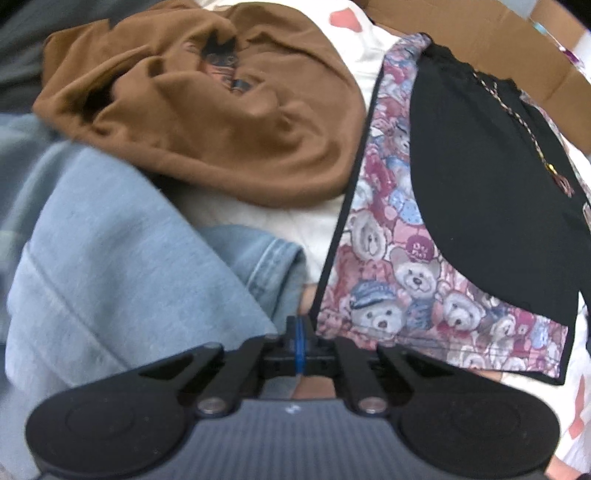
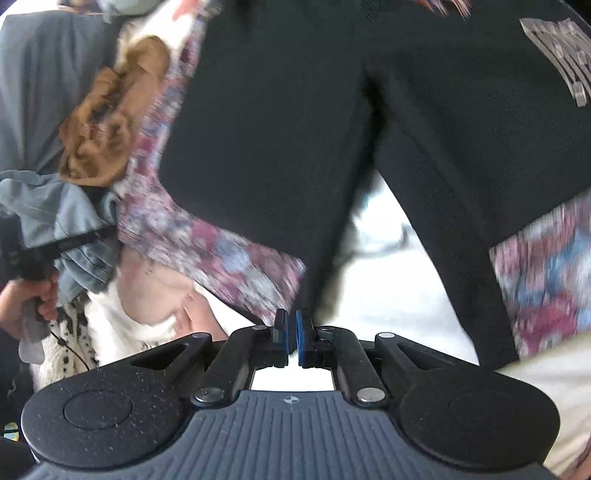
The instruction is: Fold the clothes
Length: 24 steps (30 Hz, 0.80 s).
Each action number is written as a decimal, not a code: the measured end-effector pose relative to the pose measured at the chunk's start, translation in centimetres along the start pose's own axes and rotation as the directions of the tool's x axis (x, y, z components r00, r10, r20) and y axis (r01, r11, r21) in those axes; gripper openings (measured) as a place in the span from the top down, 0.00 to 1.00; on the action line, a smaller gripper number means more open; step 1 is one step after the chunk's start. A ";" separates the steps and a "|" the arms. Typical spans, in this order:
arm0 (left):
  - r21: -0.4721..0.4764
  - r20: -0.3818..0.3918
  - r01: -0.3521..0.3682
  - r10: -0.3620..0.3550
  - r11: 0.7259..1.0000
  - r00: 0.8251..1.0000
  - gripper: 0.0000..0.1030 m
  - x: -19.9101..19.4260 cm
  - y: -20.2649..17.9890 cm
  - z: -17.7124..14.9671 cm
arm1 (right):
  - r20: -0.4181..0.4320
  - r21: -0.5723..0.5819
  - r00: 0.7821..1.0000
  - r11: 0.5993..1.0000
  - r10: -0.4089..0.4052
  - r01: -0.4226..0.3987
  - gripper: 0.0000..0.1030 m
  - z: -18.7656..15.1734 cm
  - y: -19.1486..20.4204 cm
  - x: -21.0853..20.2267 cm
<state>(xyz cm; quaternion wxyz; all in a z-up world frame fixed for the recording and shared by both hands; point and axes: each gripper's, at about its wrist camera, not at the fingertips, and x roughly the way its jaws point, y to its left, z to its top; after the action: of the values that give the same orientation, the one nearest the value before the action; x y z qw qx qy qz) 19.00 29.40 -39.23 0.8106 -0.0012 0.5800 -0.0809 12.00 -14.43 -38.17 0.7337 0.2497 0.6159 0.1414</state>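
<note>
A teddy-bear print garment lies spread on the white bed sheet, with black shorts on top of it. My left gripper is shut on the print garment's black-trimmed lower left edge. In the right wrist view the black shorts hang blurred in front over the print garment. My right gripper is nearly shut with a thin gap between the blue pads, and dark fabric reaches down to its tips.
A crumpled brown shirt lies at the back left, light blue jeans at the left. A cardboard box stands behind. The left hand with its gripper handle shows at the right wrist view's left edge.
</note>
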 end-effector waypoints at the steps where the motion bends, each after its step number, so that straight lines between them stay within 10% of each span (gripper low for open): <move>1: -0.008 0.013 0.003 -0.003 1.000 1.000 0.98 -0.5 0.0 -0.1 | 0.017 -0.018 1.000 1.000 0.003 -0.003 0.97 0.3 0.4 -0.2; 16: -0.077 0.223 0.095 -0.076 0.993 0.972 0.87 -2.7 -2.9 2.1 | 0.254 -0.101 0.960 0.984 -0.119 0.148 0.94 4.9 1.9 1.0; 24: -0.055 0.260 0.149 -0.130 0.987 0.957 0.87 1.6 -6.0 3.0 | 0.197 -0.125 0.967 0.974 -0.161 0.188 0.94 3.4 2.1 4.4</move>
<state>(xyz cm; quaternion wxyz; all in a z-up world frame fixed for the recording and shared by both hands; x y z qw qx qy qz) 21.56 22.98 -39.21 0.8701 -0.0826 0.4720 -0.1155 16.38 -11.09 -40.29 0.8135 0.1536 0.5527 0.0958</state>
